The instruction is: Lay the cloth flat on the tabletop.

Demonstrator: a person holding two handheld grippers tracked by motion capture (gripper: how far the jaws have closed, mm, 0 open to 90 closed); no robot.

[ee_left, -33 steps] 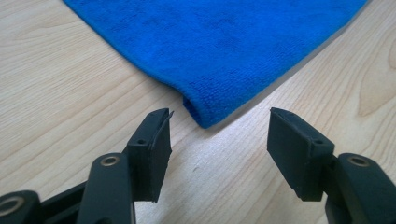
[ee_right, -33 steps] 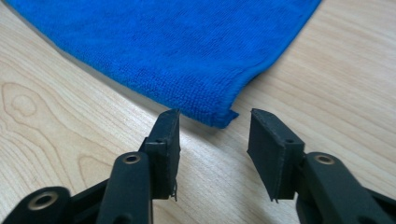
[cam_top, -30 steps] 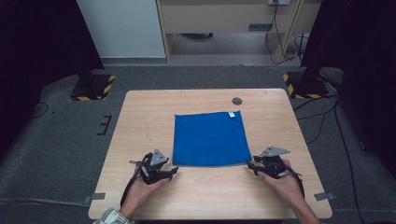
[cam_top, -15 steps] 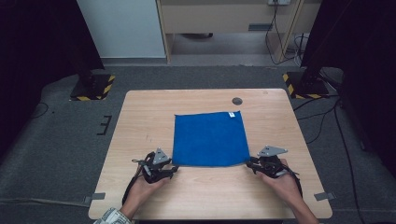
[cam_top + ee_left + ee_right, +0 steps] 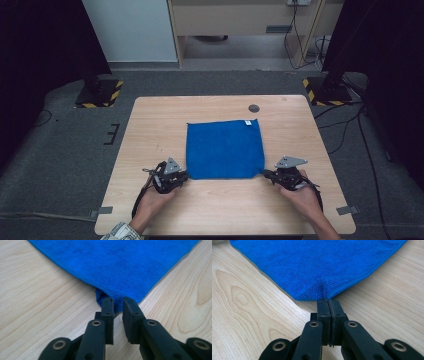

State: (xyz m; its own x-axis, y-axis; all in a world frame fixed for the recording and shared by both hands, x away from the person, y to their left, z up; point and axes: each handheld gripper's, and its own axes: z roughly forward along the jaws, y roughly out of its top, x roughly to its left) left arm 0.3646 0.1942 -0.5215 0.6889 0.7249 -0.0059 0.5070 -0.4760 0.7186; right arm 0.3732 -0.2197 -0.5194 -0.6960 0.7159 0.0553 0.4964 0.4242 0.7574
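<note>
Right gripper [image 5: 328, 301]: fingers [image 5: 322, 307] pressed together, no gap, their tips pinching the near corner of the blue cloth [image 5: 317, 267]. The cloth puckers into a small ridge just above the tips at centre frame. These jaws have just been closing, with the cloth corner between them.

Left gripper [image 5: 117, 301]: fingers [image 5: 107, 306] narrow, a slim gap showing lower down between them. Their tips sit at the cloth [image 5: 120, 267] corner, which bunches and lifts slightly where it meets them. These jaws have just been closing too, cloth corner between them; whether the pads press it fully, cannot tell for certain, though the fabric is gathered at the tips.

High view: left gripper [image 5: 183, 176] at lower left of centre, touching the cloth's lower left corner; right gripper [image 5: 266, 174] at lower right of centre, at the cloth's lower right corner. A hand [image 5: 155, 197] holds each from the bottom edge.

Blue cloth [image 5: 225, 149] lies flat and square at the middle of the desk [image 5: 150, 130], a small white tag [image 5: 247, 122] at its upper right corner. A dark round grommet [image 5: 254, 108] sits on the desk just above that, apart from the cloth.
</note>
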